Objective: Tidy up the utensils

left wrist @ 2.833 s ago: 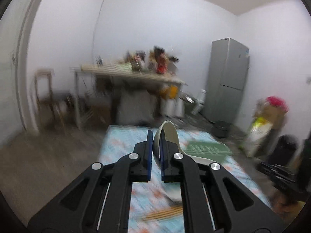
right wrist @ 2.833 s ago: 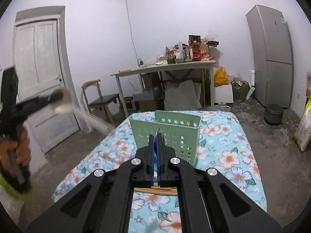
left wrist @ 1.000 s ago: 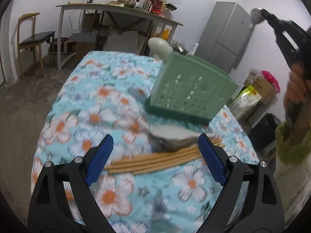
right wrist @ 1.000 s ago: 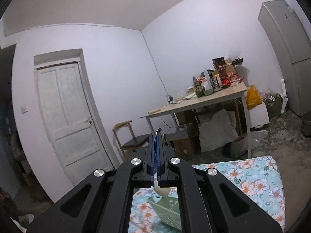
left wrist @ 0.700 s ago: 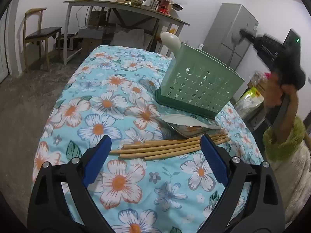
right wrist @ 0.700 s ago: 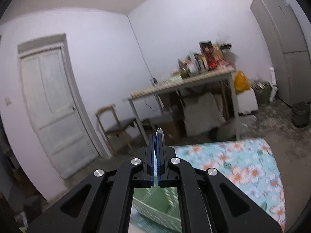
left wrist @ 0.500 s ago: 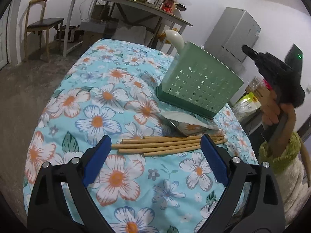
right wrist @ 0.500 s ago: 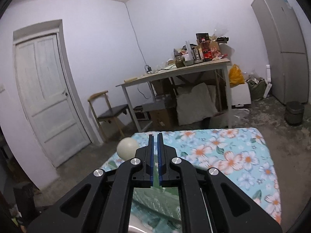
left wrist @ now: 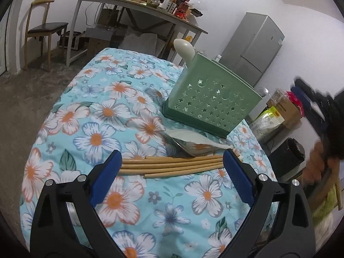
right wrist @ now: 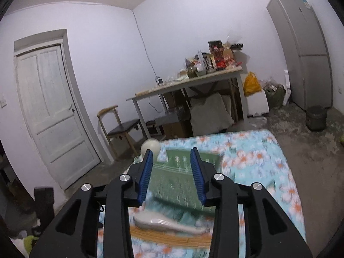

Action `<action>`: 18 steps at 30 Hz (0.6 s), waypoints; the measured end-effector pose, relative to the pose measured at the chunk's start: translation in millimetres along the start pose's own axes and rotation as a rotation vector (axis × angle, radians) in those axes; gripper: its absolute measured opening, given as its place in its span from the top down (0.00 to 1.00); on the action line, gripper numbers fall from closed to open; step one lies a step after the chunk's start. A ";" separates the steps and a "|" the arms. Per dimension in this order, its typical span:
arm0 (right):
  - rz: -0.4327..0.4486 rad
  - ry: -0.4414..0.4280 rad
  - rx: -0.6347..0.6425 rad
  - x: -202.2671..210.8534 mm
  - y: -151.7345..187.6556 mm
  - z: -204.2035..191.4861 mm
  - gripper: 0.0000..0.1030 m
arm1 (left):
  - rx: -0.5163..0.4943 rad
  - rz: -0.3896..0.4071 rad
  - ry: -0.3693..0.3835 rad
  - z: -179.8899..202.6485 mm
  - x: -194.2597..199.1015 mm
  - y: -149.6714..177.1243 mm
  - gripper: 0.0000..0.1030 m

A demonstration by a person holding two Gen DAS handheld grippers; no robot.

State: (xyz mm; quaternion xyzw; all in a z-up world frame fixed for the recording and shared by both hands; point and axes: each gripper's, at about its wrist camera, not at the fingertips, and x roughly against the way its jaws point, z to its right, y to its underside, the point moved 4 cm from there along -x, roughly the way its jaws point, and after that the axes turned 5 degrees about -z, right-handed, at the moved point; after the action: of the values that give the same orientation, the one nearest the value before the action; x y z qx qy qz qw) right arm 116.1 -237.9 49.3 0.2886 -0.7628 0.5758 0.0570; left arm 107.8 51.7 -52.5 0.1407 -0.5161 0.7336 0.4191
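The left gripper had its fingers spread wide over the flowered surface, holding nothing, with four chopsticks lying between the tips. The right gripper had just been opening; its fingers stood partly apart and empty above the green caddy. One caddy stood upright on the surface, one pale spoon rising from its far corner. Two more spoons lay stacked between caddy and chopsticks, their handles partly hidden. The right-wrist view was blurred low down, and the right hand was smeared at the edge
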 end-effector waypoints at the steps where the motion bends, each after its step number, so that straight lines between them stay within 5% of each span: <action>1: -0.039 -0.007 -0.022 -2.5 14.5 0.4 0.60 | 0.004 0.001 0.002 0.8 -1.1 0.0 0.11; 10: -0.330 0.077 -0.185 -32.0 127.1 19.3 0.59 | 0.014 -0.068 0.034 8.9 -18.5 -3.1 0.09; 18: -0.337 0.086 -0.201 -30.4 129.9 23.2 0.59 | 0.171 -0.077 0.181 -1.4 -34.6 -22.9 0.09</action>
State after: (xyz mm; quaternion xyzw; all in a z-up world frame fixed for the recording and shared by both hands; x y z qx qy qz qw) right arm 81.2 -225.5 -80.9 0.3804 -0.7542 0.4908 0.2136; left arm 146.6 39.4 -60.6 0.1289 -0.4059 0.7680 0.4783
